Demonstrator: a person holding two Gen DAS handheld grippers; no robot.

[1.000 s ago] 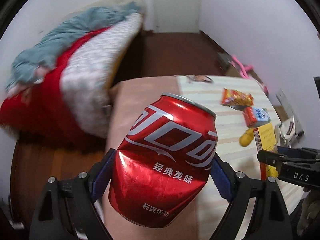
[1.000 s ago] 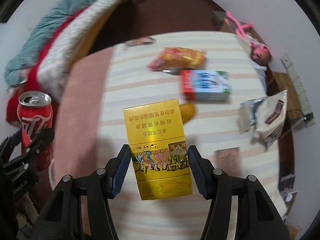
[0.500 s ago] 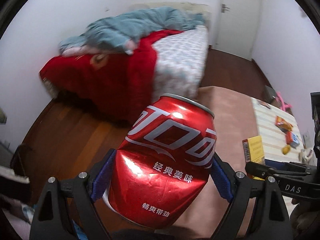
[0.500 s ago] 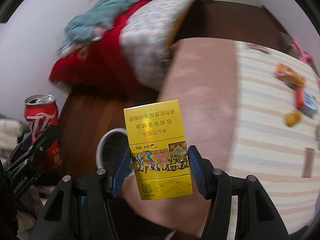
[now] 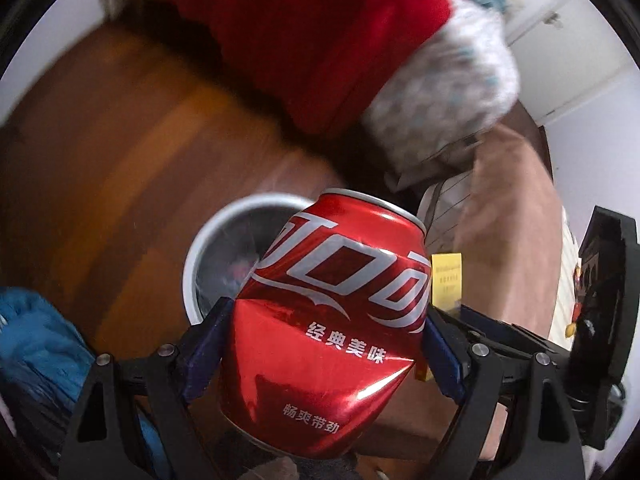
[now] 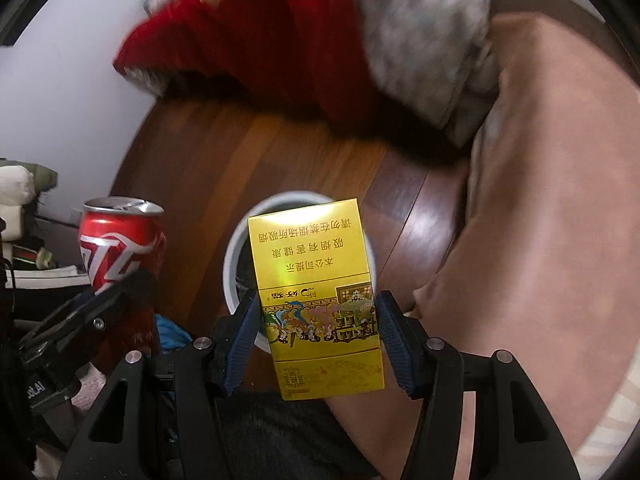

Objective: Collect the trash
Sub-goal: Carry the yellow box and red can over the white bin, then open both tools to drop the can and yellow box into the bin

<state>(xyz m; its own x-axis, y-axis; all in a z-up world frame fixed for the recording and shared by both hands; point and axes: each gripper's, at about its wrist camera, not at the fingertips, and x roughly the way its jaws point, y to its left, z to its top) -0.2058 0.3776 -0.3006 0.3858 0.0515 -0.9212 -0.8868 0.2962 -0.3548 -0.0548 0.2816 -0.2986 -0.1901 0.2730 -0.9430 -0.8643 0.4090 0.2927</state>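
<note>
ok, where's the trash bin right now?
The white-rimmed bin stands on the wood floor below both grippers: in the right wrist view behind the yellow carton, in the left wrist view behind the red can.

Red cans: one, dented
Yellow cartons: one
White-rimmed bins: one, on the floor
Hand-held grippers: two, left clamping the can, right clamping the carton
Beds: one

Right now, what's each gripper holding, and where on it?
Left gripper clamps the dented red can across its lower body. Right gripper clamps the yellow box by its side edges, lower half.
</note>
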